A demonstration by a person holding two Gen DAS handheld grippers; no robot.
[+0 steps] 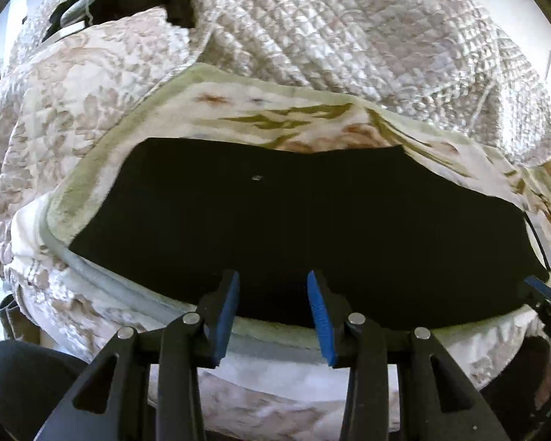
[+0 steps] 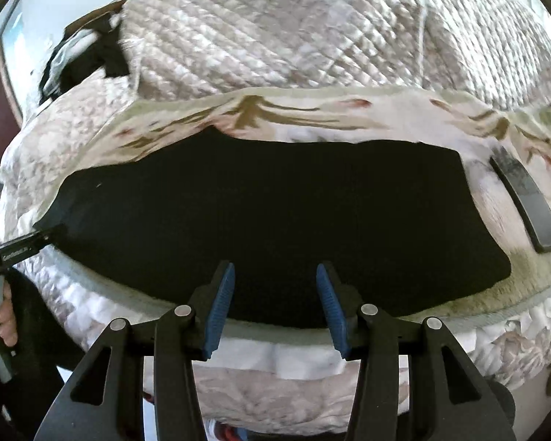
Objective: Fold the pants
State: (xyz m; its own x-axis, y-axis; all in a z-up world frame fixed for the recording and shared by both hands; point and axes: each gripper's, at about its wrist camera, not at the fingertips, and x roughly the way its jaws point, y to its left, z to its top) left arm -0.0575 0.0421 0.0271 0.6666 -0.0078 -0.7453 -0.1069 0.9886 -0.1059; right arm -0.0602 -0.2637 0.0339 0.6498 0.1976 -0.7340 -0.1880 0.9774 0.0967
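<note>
Black pants (image 1: 294,228) lie flat as a wide dark rectangle on a floral blanket (image 1: 238,103) near the bed's front edge; they also show in the right wrist view (image 2: 275,213). My left gripper (image 1: 273,283) is open, its blue pads (image 1: 226,312) just over the pants' near edge, holding nothing. My right gripper (image 2: 275,275) is open over the near edge further right, empty. The right gripper's tip shows at the far right of the left view (image 1: 543,294); the left gripper shows at the left of the right view (image 2: 22,248).
A quilted bedspread (image 1: 349,25) is heaped behind the blanket. A dark flat remote-like bar (image 2: 529,202) lies on the blanket right of the pants. Dark clothing (image 1: 128,3) sits at the back left. The bed's front edge (image 2: 294,352) drops away below the grippers.
</note>
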